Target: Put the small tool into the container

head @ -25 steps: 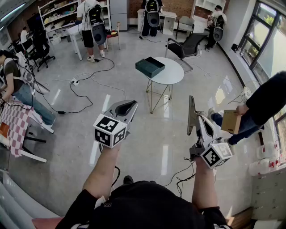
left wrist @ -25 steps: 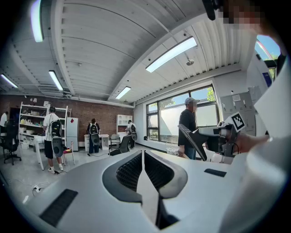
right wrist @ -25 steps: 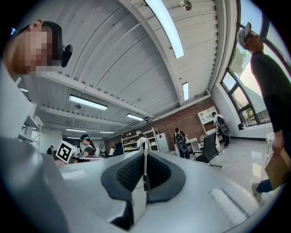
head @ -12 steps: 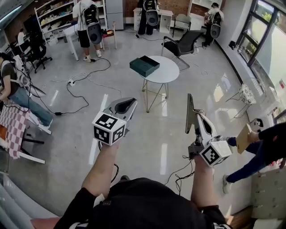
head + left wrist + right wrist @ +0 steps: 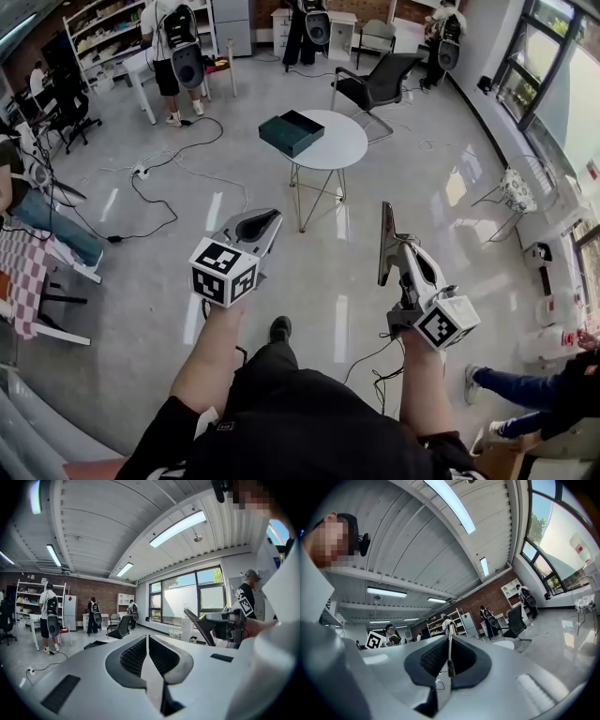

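Note:
A dark green open box (image 5: 292, 132), the container, lies on a round white table (image 5: 342, 150) ahead of me across the floor. My right gripper (image 5: 385, 210) is held up in the air, pointing toward the table. In the right gripper view its jaws (image 5: 450, 641) are shut on a thin metal sliver, the small tool (image 5: 450, 654), which pokes just past the tips. My left gripper (image 5: 268, 221) is level with it on the left, shut with nothing between its pads (image 5: 146, 639). The right gripper (image 5: 202, 623) also shows in the left gripper view.
A black office chair (image 5: 380, 84) stands behind the table. Cables (image 5: 159, 187) trail over the grey floor at the left. A checkered table (image 5: 23, 272) sits at the far left. Several people stand at desks along the back wall; someone's legs (image 5: 525, 389) are at the lower right.
The round table and box have drifted left and closer in the head view. The person carrying a cardboard box has moved off to the lower right. Both grippers keep their pose.

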